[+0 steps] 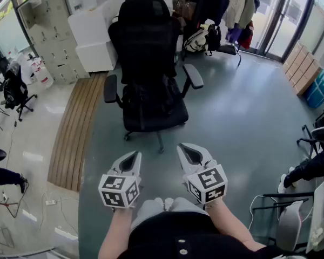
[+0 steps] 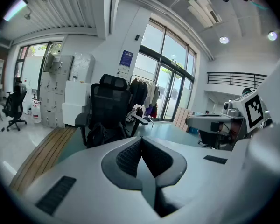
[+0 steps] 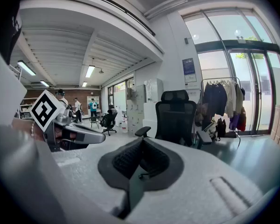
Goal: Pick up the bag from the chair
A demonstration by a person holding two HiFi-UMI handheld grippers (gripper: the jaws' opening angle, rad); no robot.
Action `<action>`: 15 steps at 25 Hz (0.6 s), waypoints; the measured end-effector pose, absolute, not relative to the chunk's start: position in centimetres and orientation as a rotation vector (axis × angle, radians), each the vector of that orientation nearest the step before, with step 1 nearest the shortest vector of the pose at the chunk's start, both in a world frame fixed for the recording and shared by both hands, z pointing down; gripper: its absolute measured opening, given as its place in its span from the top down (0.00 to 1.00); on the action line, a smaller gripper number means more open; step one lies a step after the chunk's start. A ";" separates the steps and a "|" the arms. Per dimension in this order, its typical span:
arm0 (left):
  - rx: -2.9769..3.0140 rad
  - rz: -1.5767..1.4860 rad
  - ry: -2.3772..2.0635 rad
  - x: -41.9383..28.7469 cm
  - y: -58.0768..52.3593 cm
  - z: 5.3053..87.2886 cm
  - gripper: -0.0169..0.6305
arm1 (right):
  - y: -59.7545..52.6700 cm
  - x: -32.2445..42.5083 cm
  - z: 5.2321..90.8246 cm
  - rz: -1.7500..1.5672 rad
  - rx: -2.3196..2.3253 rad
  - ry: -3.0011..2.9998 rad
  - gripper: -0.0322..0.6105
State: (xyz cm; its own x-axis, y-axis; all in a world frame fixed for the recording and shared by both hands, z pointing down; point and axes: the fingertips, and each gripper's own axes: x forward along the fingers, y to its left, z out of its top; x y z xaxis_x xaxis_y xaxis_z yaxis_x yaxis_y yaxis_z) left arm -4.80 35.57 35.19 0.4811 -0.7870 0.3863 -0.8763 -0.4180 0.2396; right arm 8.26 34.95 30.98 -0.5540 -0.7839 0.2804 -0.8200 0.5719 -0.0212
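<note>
Ahead of you, well apart from both grippers, the bag [image 1: 151,102] sits on the chair [image 1: 146,36] seat between the armrests. Your left gripper [image 1: 133,156] and right gripper [image 1: 186,150] are both closed and empty. Reach in like that and you'd likely shove the chair, rolling it away on its wheels. The bag looks black, slumped and soft, hard to tell from the seat.
</note>
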 end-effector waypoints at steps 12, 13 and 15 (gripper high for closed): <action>2.361 0.190 -1.379 -3.3 35.2 34.8 0.95 | 34.2 9.1 31.8 0.197 1.301 -2.560 0.95; 2.366 0.195 -1.375 -3.1 35.2 34.7 0.95 | 34.2 9.1 31.8 0.199 1.305 -2.564 0.95; 2.370 0.196 -1.370 -2.8 35.2 34.7 0.95 | 34.2 9.3 31.5 0.205 1.327 -2.578 0.95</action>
State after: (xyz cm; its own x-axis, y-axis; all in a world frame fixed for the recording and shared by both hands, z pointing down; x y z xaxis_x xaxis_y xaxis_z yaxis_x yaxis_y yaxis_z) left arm -2.84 35.16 34.69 0.5110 -0.8011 0.3115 -0.8564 -0.4432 0.2651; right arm 9.29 34.17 31.49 -0.5615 -0.7821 0.2702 -0.8150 0.5793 -0.0169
